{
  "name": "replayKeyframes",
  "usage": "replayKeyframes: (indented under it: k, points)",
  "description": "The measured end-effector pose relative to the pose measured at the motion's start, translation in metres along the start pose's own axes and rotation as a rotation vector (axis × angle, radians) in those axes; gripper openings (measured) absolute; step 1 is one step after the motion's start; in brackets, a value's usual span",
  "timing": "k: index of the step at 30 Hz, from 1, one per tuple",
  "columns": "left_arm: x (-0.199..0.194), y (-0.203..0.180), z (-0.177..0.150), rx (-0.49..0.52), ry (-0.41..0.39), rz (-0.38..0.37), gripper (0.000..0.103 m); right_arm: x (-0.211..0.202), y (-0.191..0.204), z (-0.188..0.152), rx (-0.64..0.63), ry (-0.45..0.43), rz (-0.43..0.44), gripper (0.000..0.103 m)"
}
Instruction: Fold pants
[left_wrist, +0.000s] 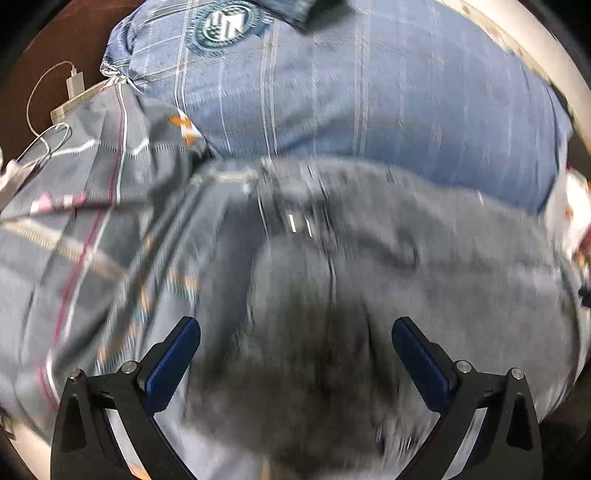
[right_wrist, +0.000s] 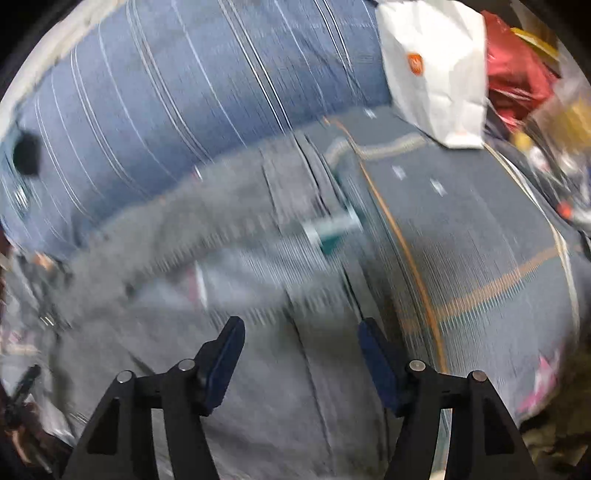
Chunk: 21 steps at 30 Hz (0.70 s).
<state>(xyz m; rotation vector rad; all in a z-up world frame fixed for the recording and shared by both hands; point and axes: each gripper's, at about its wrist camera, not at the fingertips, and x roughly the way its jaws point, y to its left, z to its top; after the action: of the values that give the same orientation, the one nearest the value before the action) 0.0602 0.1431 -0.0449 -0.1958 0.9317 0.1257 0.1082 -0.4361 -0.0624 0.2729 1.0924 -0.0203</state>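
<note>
Hovering above grey pants spread on patterned bedsheet, below blue striped pillow: left gripper wide apart, empty; right gripper parted, gripping nothing.

Left gripper: black angular finger arms, each faced with a ribbed dark-blue pad, and two round silver screw heads on each arm. Right gripper: same build, black arms, dark-blue pads, silver screw heads. No markings legible.
</note>
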Motion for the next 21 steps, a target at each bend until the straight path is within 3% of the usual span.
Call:
replayKeyframes:
  k: [4,8,10,12,14,15,18,21]
  points:
    - [0.038,0.020,0.060,-0.090,0.036,0.007,0.103,0.034,-0.012,0.043,0.090,0.043,0.062,0.068]
    - [0.082,0.024,0.076,-0.125,0.139,0.015,0.103,0.071,-0.030,0.068,0.201,0.063,0.100,0.067]
    - [0.096,0.020,0.072,-0.096,0.168,0.066,0.103,0.083,-0.032,0.072,0.219,0.077,0.098,0.062]
    - [0.107,0.022,0.069,-0.082,0.181,0.084,0.103,0.085,-0.034,0.075,0.221,0.066,0.073,0.052]
    - [0.113,0.026,0.066,-0.098,0.184,0.085,0.103,0.086,-0.033,0.080,0.211,0.083,0.014,0.023]
    - [0.116,0.027,0.065,-0.105,0.190,0.084,0.103,0.088,-0.033,0.081,0.200,0.092,0.006,0.017]
    - [0.117,0.029,0.063,-0.123,0.187,0.077,0.103,0.078,-0.019,0.079,0.106,0.084,-0.080,0.016]
    - [0.109,0.023,0.067,-0.076,0.178,0.101,0.103,0.081,-0.009,0.075,0.034,0.091,-0.184,0.016]
